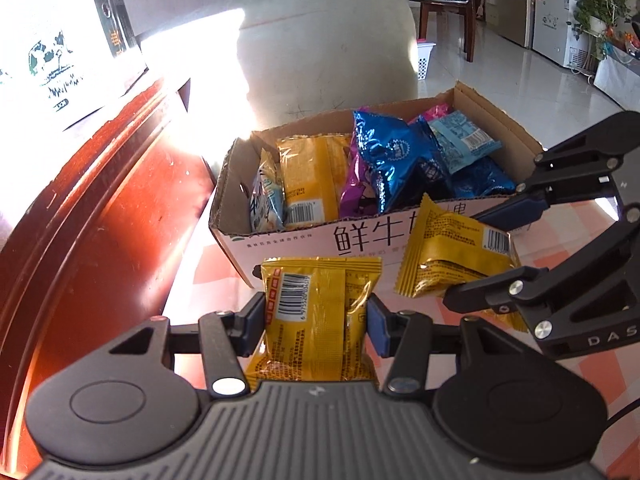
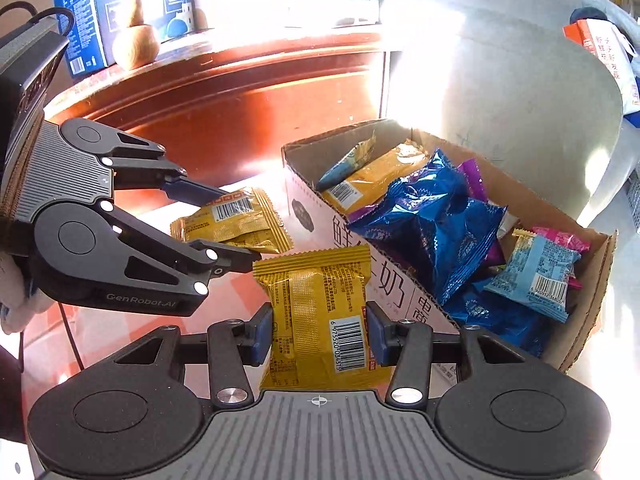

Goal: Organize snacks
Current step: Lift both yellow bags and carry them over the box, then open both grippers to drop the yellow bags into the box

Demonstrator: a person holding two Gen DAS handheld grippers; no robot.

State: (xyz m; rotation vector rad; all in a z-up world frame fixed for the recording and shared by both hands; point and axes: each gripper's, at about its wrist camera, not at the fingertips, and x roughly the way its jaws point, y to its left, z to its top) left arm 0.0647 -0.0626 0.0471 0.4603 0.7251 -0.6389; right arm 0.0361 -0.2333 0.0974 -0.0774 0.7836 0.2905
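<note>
Nearest to us, our left gripper [image 1: 316, 326] is clenched on a yellow snack packet [image 1: 316, 312], its blue pads pressing the wrapper from both sides, barcode facing up. Our right gripper [image 2: 320, 334] is likewise clamped on a second yellow packet [image 2: 320, 312], which shows a barcode near its lower right corner. Both packets are held clear of the table [image 2: 236, 296], above its orange-and-white checked cover, just in front of the near wall of the cardboard box [image 1: 288, 242].

In the left wrist view the right gripper [image 1: 476, 256] comes in from the right edge with its packet [image 1: 452, 256] in front of the printed face of the box. In the right wrist view the left gripper [image 2: 236, 226] enters from the left with its packet [image 2: 236, 222] near the box's left corner.

Inside the box lie more snacks: another yellow packet [image 1: 308, 184] towards the left end, shiny blue bags [image 1: 388, 160] in the middle, a purple wrapper [image 1: 356, 192] between them, and a light blue packet [image 1: 464, 140] with a pink one [image 2: 564, 238] towards the right end.

Beyond the box stand a pale rounded seat back [image 1: 324, 44] and a reddish wooden counter [image 1: 104, 208], with sunlight glaring across both
</note>
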